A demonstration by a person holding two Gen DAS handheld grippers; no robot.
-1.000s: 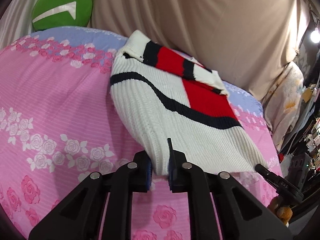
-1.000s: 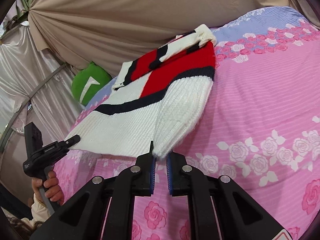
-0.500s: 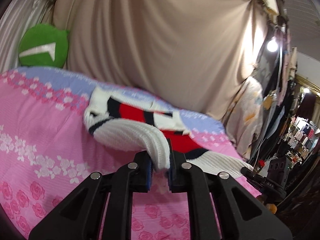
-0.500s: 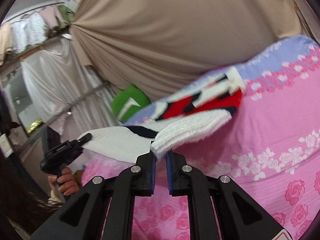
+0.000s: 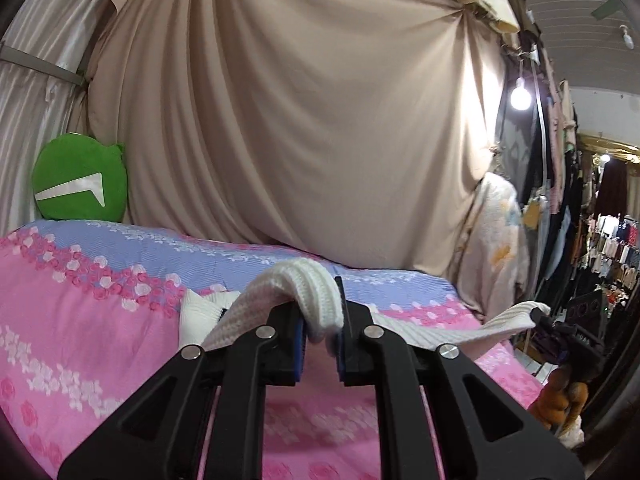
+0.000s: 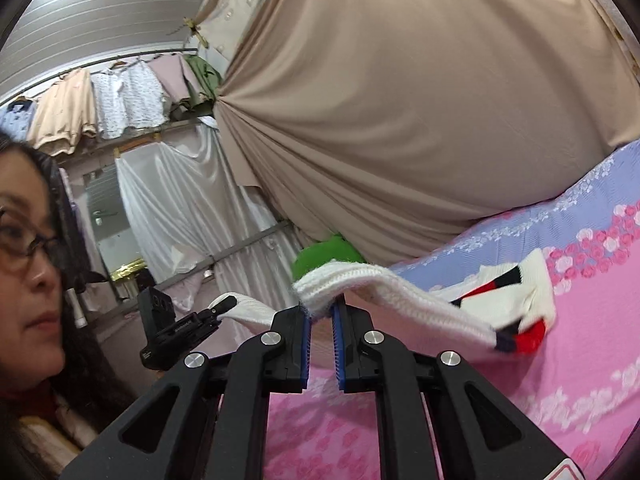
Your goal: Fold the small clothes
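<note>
We hold the sweater (image 6: pixel 420 300) raised over the bed (image 5: pixel 80 320), hem end up, collar end trailing on the pink cover; the left gripper (image 5: pixel 320 340) is clenched on one white hem corner, the right gripper (image 6: pixel 320 320) on the other; the risk, we judge, is the thick knit slipping from the narrow pinch, or uneven carrying skewing the fold
</note>
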